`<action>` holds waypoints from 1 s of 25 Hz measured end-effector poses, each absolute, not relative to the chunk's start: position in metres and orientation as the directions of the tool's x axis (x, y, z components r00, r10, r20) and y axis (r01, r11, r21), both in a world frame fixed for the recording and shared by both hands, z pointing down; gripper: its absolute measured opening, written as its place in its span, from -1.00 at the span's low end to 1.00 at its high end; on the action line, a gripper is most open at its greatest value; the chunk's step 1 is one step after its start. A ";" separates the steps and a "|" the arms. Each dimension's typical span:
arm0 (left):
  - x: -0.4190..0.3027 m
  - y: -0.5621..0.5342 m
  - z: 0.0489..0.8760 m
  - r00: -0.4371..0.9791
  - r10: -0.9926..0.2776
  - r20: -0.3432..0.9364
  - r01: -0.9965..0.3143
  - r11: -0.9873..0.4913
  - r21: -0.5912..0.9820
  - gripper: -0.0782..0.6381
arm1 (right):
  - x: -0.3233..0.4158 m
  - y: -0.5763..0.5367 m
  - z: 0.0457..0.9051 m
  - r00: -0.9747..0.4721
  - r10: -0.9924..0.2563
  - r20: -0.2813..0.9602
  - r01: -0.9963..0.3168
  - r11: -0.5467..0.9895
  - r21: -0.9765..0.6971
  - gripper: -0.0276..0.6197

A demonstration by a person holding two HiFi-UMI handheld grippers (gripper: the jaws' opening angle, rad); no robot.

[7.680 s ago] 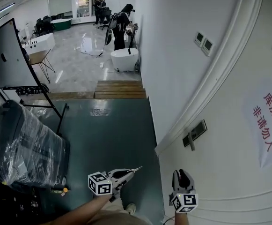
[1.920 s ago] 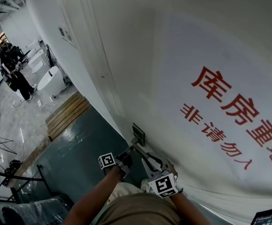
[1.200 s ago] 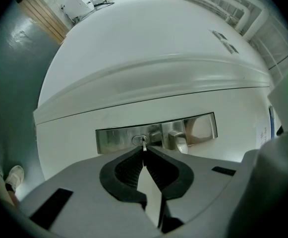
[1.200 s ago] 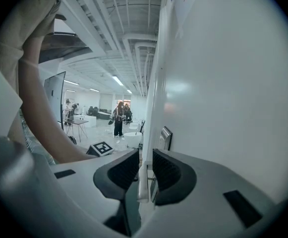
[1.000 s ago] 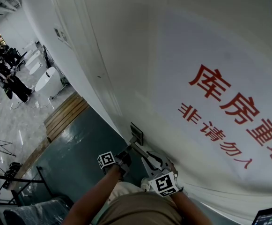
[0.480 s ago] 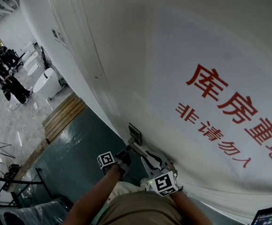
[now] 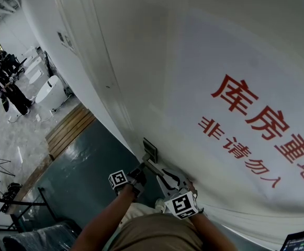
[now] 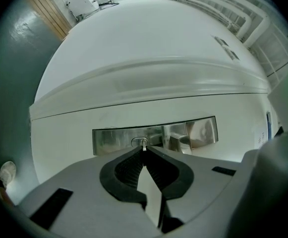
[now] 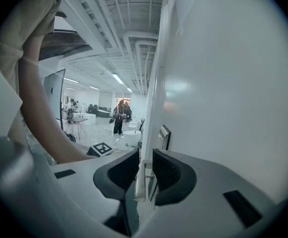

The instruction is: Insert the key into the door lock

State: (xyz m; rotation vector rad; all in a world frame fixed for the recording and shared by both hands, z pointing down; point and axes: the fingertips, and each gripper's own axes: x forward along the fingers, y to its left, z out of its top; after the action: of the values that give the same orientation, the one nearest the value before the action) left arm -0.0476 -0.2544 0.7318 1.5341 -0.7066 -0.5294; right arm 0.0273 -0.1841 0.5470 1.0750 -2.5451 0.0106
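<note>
A white door (image 7: 193, 51) carries a steel lock plate (image 7: 150, 150) with a lever handle (image 7: 153, 166). In the left gripper view my left gripper (image 8: 144, 150) is shut on a small metal key (image 8: 143, 144). The key's tip sits at the keyhole in the lock plate (image 8: 114, 139); how deep it goes I cannot tell. In the head view the left gripper (image 7: 140, 170) points at the plate from below. My right gripper (image 7: 165, 178) lies along the door. In its own view the right gripper (image 9: 144, 170) is shut on the door handle (image 9: 140, 182), with the lock plate (image 9: 163, 137) just beyond.
A white sheet with red characters (image 7: 256, 135) hangs on the door. Dark green floor (image 7: 83, 166) lies to the left, with wooden steps (image 7: 70, 127). Farther off are a white tub (image 7: 52, 90) and a standing person (image 7: 8, 90). The holder's arm (image 9: 39, 123) fills the left of the right gripper view.
Since the earliest frame both grippers have come up from away from the door to the lock and handle. Over the last second neither gripper has moved; only the head view shifts slightly.
</note>
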 end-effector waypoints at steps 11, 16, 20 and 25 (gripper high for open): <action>-0.047 -0.255 0.733 0.705 -0.707 0.063 -0.108 -0.020 0.994 -0.69 | 0.027 -0.185 0.547 -0.630 -0.689 0.356 -0.690 0.708 0.150 -0.64; -0.047 -0.256 0.733 0.711 -0.702 0.050 -0.115 -0.046 0.992 -0.70 | 0.025 -0.184 0.548 -0.630 -0.688 0.362 -0.687 0.710 0.153 -0.64; -0.048 -0.257 0.739 0.711 -0.702 0.047 -0.111 -0.047 0.993 -0.69 | 0.024 -0.183 0.548 -0.631 -0.686 0.362 -0.687 0.711 0.150 -0.64; -0.045 -0.256 0.734 0.711 -0.702 0.039 -0.111 -0.058 0.992 -0.70 | 0.023 -0.180 0.549 -0.629 -0.685 0.368 -0.682 0.713 0.160 -0.64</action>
State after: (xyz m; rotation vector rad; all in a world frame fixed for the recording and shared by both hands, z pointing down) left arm -0.0452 -0.2560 0.7345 1.5799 -0.6798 -0.5485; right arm 0.0231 -0.1802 0.5491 1.0557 -2.5164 -0.0070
